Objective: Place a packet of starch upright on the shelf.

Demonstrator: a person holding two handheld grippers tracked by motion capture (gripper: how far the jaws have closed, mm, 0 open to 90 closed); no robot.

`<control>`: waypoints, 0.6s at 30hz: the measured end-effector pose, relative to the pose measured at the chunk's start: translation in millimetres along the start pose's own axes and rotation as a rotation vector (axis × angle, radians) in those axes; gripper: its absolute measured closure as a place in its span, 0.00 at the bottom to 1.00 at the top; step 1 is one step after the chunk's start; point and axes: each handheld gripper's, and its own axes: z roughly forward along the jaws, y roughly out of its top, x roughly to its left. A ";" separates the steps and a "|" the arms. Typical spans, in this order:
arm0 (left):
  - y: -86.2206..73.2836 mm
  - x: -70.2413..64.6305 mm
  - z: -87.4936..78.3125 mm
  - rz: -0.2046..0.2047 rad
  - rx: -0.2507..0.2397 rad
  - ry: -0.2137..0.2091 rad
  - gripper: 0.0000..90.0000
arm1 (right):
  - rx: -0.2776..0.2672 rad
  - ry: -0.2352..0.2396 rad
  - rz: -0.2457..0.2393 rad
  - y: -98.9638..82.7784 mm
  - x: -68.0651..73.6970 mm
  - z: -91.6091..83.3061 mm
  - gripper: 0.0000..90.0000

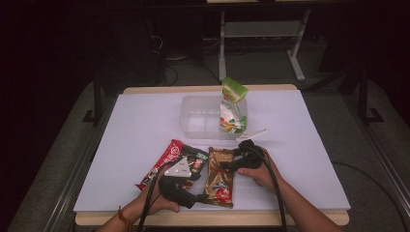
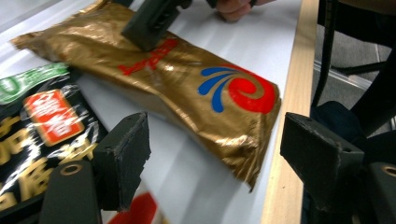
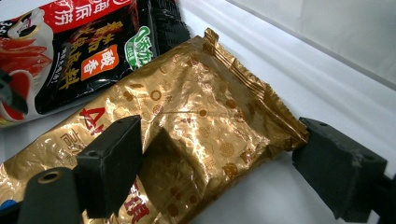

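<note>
High view, lower centre of frame: gold packet flat on the white table, long axis running toward the near edge, just right of a red-and-black packet lying beside it. Left gripper low at the packet's near left corner, grey plate on top; right gripper at the packet's far right edge. Left gripper view: jaws spread wide and empty, gold packet between and beyond them, its crimped end near the wooden table edge, one jaw of the other gripper resting on the foil at upper centre. Right gripper view: jaws likewise parted, straddling the gold packet near its sealed end, left jaw over the foil, right jaw off to the side on bare table; nothing clamped. Probably light and soft, a crinkly foil skin over loose or padded contents, slick on the flat faces and apt to slide or buckle under a pinch across the middle. Best taken by the flat crimped seam at either end, or across the narrow width with the jaws biting the edges. Upper centre of the high view: clear plastic bin, divided into compartments, with a green-and-white pouch standing upright in its right part; left part looks empty. Thin white strip lying just in front of the bin, too small to identify.
</note>
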 end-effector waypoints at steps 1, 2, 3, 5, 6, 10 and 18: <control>1.3 -1.8 2.4 0.010 0.012 0.011 0.27 | -0.001 -0.002 -0.002 0.0 0.1 -0.4 0.19; 1.8 -2.2 4.1 0.008 0.014 0.011 0.27 | -0.006 -0.003 -0.005 0.1 0.5 -1.4 0.23; 2.5 -1.9 6.1 -0.001 0.016 0.004 0.27 | -0.009 0.000 -0.010 0.2 0.4 -2.0 0.27; 4.2 -1.9 9.7 -0.009 0.037 0.011 0.28 | -0.020 0.012 -0.017 0.6 0.4 -3.9 0.34; 5.2 -1.7 11.9 -0.019 0.046 0.025 0.28 | -0.018 0.009 -0.022 0.8 1.2 -4.4 0.35; 7.0 5.7 17.1 -0.106 0.081 0.040 0.29 | -0.018 0.020 -0.038 1.0 1.3 -7.4 0.48; 13.7 10.2 29.0 -0.145 0.127 0.024 0.28 | -0.041 -0.001 -0.028 0.6 -4.6 -11.1 0.77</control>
